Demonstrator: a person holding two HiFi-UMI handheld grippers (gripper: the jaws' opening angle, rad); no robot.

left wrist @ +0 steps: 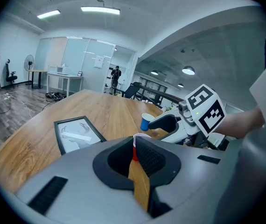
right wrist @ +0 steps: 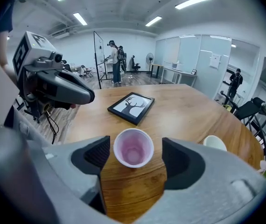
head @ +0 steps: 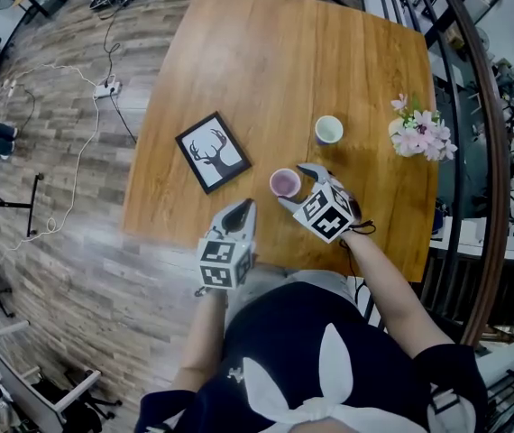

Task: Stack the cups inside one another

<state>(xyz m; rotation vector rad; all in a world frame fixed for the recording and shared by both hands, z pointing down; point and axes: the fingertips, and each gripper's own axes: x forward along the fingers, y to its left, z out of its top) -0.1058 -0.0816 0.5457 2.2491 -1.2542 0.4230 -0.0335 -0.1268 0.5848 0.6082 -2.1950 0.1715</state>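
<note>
Pink cup (right wrist: 133, 147) between parted right gripper (right wrist: 134, 149) jaws, ungripped; blue cup (head: 328, 130) at 1 o'clock, unstacked; left gripper (left wrist: 134, 154) jaws together

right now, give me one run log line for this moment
stage: pre-grasp | right gripper: open, jaws either side of pink cup, not touching | left gripper: shut, empty | blue cup: apart on table

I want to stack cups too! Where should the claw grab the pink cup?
Probably by its round side wall, just under the rim, coming in level from the near side. The pink cup stands upright, mouth up, between the open jaws of the right claw.
</note>
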